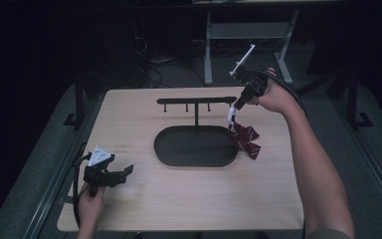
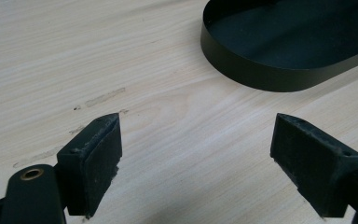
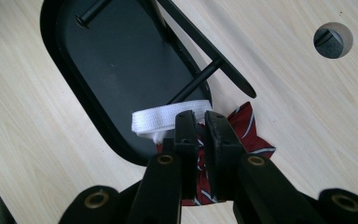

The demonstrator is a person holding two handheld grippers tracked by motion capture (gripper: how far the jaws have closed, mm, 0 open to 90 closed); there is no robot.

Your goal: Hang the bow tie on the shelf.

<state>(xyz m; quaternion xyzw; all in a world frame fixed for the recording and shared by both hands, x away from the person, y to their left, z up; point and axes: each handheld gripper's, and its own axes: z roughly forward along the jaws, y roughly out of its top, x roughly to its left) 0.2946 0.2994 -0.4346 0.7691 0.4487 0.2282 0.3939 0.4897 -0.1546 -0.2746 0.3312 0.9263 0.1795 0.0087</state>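
Item one, far left: your left gripper (image 1: pixel 122 173), black with a grey three-cornered plate on top, held low over the near-left corner of the pale wood-grain table (image 1: pixel 144 199). Its jaws stand wide apart with nothing between them; in the left gripper view (image 2: pixel 196 156) bare tabletop shows through the gap, along with a few faint scuff marks.

Item two, centre: a black metal stand, made up of a shallow oval tray (image 1: pixel 176 158), a thin upright post (image 1: pixel 196 119) and a horizontal bar with short hanging pegs (image 1: pixel 191 100). The tray rests flat on the table, well apart from your left gripper. In the right gripper view the tray (image 3: pixel 102 60) lies below and ahead of the jaws, with the bar (image 3: pixel 205 44) crossing above it.

Item three, right of centre: a dark red bow tie with pale stripes (image 1: pixel 244 138) on a white fabric strap (image 1: pixel 230 115). It hangs beside the tray's right end, its lower part reaching the table just outside the rim.

Item four, far right: your right gripper (image 1: pixel 235 106), raised and angled downward near the bar's right end. Its jaws are pressed together on the white fabric strap (image 3: pixel 168 119), and the red cloth (image 3: pixel 247 126) shows beneath them.
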